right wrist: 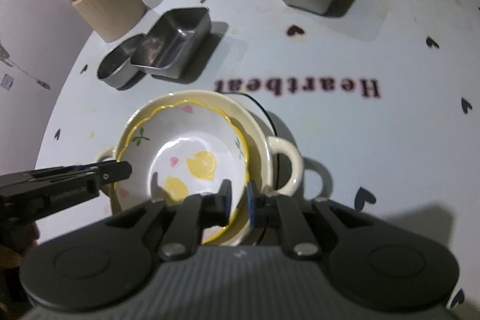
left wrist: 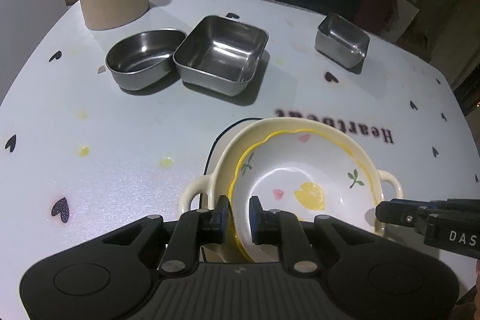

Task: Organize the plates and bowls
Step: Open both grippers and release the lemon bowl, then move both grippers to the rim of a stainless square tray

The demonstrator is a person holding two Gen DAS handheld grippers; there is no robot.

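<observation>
While left claw (left wrist: pixel 239 212) grips lemon bowl (left wrist: pixel 300 179) | right claw (right wrist: pixel 239 198) straddles rim

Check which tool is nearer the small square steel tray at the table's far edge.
Right. The right tool straddles the lemon-print ceramic bowl's right rim, on the tray's side; the left tool sits at the opposite rim.
</observation>
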